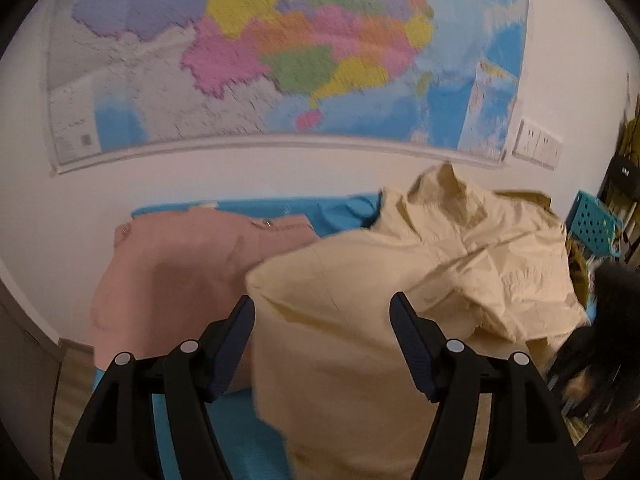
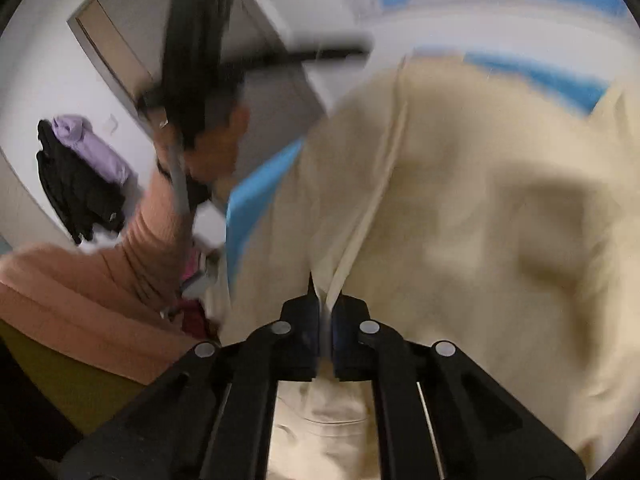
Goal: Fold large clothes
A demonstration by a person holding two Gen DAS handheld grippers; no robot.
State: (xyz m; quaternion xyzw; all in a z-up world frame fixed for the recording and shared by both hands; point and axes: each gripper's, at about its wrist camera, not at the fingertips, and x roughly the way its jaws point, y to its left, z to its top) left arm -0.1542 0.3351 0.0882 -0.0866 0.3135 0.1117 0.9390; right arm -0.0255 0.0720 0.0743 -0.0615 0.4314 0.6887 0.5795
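Blue table (image 1: 248,408): two garments, one cream (image 1: 360,320), one pink (image 1: 172,280).

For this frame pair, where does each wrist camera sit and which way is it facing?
Left wrist: rides the left gripper, looking forward and down over a cream garment and a pink garment on a blue surface, toward a wall map; its fingers stand open.
Right wrist: rides the right gripper, fingers shut on the cream garment; a person's pink sleeve shows to the left.
Shared: the cream garment, blue surface, map.
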